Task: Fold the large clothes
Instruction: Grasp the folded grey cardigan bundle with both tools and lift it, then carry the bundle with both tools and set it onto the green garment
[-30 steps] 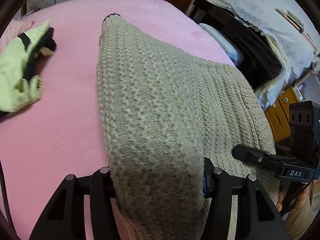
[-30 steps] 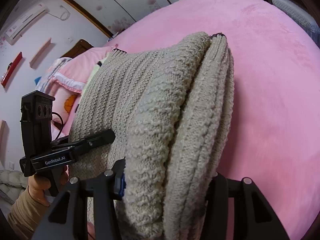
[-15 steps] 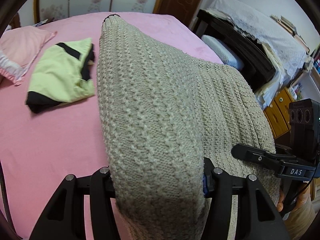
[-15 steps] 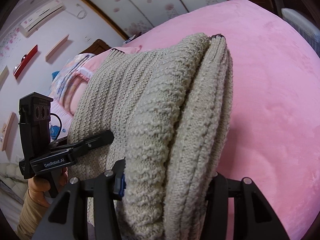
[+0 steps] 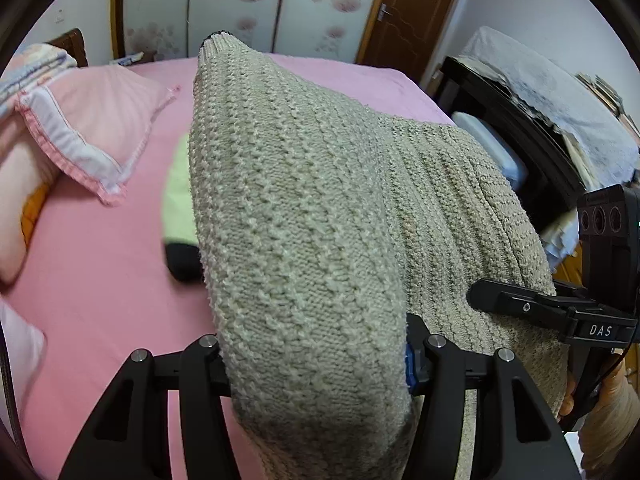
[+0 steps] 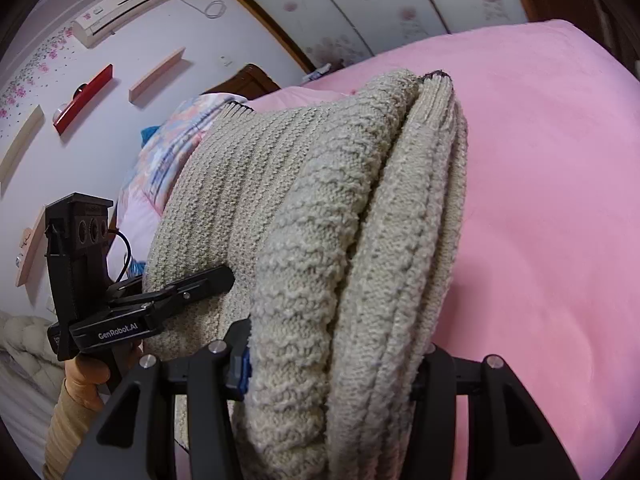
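Note:
A folded beige knit sweater hangs between my two grippers above the pink bed. My left gripper is shut on one end of the sweater. My right gripper is shut on the other end, where several folded layers bunch between the fingers. Each gripper shows in the other's view, the right one at the sweater's right edge and the left one at its left edge. The fingertips are buried in the knit.
A folded yellow-green and black garment lies on the bed, partly behind the sweater. Pink pillows lie at the left. A dark cabinet with a white cover stands right of the bed. Wardrobe doors and a wooden door are behind.
Both grippers, still shut on the sweater, have carried it up and toward the head of the bed. The pillows and the wardrobe have come into view, and the yellow-green garment now lies partly behind the sweater.

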`<action>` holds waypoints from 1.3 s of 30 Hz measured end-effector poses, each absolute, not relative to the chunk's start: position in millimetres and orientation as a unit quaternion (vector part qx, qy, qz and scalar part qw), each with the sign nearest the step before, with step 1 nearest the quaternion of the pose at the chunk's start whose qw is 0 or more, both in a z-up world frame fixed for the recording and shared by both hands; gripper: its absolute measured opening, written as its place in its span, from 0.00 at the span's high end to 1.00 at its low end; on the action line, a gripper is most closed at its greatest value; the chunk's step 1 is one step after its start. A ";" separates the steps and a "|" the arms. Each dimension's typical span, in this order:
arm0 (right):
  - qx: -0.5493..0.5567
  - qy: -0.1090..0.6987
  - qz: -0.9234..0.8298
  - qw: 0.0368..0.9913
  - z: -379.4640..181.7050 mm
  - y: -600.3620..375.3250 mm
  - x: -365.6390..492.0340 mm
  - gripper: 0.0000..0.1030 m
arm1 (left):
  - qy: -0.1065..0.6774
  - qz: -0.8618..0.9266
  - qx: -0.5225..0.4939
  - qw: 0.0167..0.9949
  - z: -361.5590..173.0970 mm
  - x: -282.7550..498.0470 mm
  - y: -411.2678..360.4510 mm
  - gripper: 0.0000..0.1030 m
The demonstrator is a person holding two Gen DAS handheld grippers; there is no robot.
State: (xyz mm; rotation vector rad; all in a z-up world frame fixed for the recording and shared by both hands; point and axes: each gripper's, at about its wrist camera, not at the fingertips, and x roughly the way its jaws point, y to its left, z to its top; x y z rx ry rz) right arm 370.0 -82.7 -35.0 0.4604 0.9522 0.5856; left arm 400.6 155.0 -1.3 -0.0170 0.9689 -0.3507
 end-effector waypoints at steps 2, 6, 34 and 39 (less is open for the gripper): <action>0.213 0.442 0.284 0.824 -34.2 -63.7 404.7 0.52 | 0.458 -0.163 -0.004 0.874 2.9 432.7 174.5 0.46; 0.220 0.431 0.294 0.824 -35.6 -38.0 473.6 0.52 | 0.447 -0.156 -0.005 0.881 6.5 503.5 203.5 0.46; 0.255 0.483 0.226 0.807 -206.4 15.5 668.0 0.49 | 0.494 -0.183 -0.056 0.848 -188.1 721.8 256.1 0.31; 0.224 0.474 0.243 0.816 -219.7 17.5 671.3 0.46 | 0.483 -0.170 -0.087 0.855 -213.0 719.8 274.1 0.05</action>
